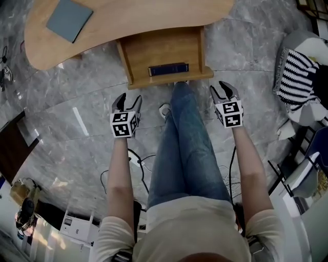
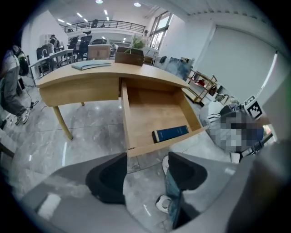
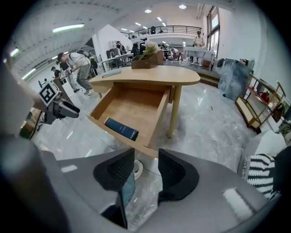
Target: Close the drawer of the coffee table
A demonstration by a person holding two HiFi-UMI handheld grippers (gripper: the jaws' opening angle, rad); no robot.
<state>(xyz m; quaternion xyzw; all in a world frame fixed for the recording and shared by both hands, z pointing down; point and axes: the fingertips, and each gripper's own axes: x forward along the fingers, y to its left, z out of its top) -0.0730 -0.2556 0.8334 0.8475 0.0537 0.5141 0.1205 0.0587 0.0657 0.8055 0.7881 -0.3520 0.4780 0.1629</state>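
Observation:
The wooden coffee table point(image 1: 128, 15) has its drawer point(image 1: 164, 51) pulled out toward me, and a dark blue book point(image 1: 168, 68) lies against the drawer's front wall. My left gripper point(image 1: 128, 101) hangs over the floor just short of the drawer's left front corner, open and empty. My right gripper point(image 1: 224, 88) is open and empty beside the right front corner. In the left gripper view, the drawer point(image 2: 154, 109) and book point(image 2: 170, 133) lie beyond the left gripper point(image 2: 148, 170). The right gripper view shows the drawer point(image 3: 129, 107) and book point(image 3: 121, 129) ahead of the right gripper point(image 3: 146, 170).
My legs in jeans point(image 1: 184, 148) stand between the grippers, with shoes near the drawer front. A grey-blue pad point(image 1: 69, 18) lies on the tabletop. A striped cloth point(image 1: 297, 77) sits at the right. Cables point(image 1: 138, 158) run on the marble floor. A wooden box point(image 2: 129, 55) stands on the table.

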